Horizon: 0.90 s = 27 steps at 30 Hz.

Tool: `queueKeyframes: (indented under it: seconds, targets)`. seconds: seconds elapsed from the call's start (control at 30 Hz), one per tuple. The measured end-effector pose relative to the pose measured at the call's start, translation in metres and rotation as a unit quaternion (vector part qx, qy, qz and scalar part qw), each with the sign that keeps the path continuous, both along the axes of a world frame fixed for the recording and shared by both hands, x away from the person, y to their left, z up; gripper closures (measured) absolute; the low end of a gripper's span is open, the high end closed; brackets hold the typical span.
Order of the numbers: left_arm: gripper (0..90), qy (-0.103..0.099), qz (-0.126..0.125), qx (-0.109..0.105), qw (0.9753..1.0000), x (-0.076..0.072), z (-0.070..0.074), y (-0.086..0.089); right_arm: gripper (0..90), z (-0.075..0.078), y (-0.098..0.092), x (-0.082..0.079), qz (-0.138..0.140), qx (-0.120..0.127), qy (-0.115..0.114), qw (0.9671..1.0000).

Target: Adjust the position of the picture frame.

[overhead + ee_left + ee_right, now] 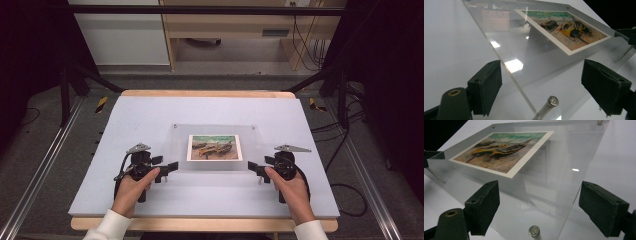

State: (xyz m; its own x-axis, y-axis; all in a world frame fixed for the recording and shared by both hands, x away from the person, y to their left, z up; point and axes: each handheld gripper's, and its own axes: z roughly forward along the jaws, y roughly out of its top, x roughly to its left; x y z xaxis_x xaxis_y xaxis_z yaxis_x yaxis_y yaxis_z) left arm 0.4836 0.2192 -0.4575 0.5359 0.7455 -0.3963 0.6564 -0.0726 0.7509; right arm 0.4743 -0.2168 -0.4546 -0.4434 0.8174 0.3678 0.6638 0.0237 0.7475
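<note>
A clear acrylic frame [260, 142] lies in the middle of the white table, resting on short metal standoffs [550, 102] at its corners. A picture of beached boats [214, 147] sits inside it. My left gripper [170, 167] is open at the frame's near left corner, and in the left gripper view its jaws [544, 85] straddle that corner and the plate edge [506, 67]. My right gripper [254, 169] is open at the near right corner. In the right gripper view its jaws [541, 205] stand either side of the corner standoff [534, 230]. The picture [504, 150] lies beyond.
The white table top [150, 115] ends in a wooden edge [200, 223] near the person. Black frame legs [65, 95] and cables [345, 150] stand off both sides on the floor. Wooden furniture [225, 25] is behind the table.
</note>
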Motion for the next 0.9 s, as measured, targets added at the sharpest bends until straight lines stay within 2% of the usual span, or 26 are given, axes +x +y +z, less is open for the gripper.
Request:
queueKeyframes:
  seconds: [0.13, 0.27, 0.5, 0.6, 0.9]
  targets:
    - [15.7, 0.005, -0.001, -0.006, 1.0, 0.001, -0.0011, 0.0008, 16.4, -0.0008, -0.0007, -0.0001, -0.001, 0.01, 0.011, 0.9999]
    - [15.8, 0.018, -0.008, -0.023, 0.9996, 0.0018, -0.0032, -0.0002, 15.4, -0.002, -0.0014, 0.0019, 0.001, 0.014, 0.016, 0.9998]
    - [15.6, 0.019, -0.011, -0.024, 0.9995, 0.003, -0.0039, -0.0008, 14.9, -0.003, -0.0022, 0.0035, 0.001, 0.023, 0.025, 0.9994]
    - [15.6, 0.019, -0.012, -0.025, 0.9994, 0.0033, -0.0041, -0.0006, 15.2, -0.0043, -0.0021, 0.0042, 0.008, 0.037, 0.038, 0.9986]
    - [16.1, 0.027, -0.02, -0.024, 0.9991, 0.0059, -0.003, -0.001, 16.3, -0.0044, -0.0021, 0.0069, 0.009, 0.032, 0.035, 0.9988]
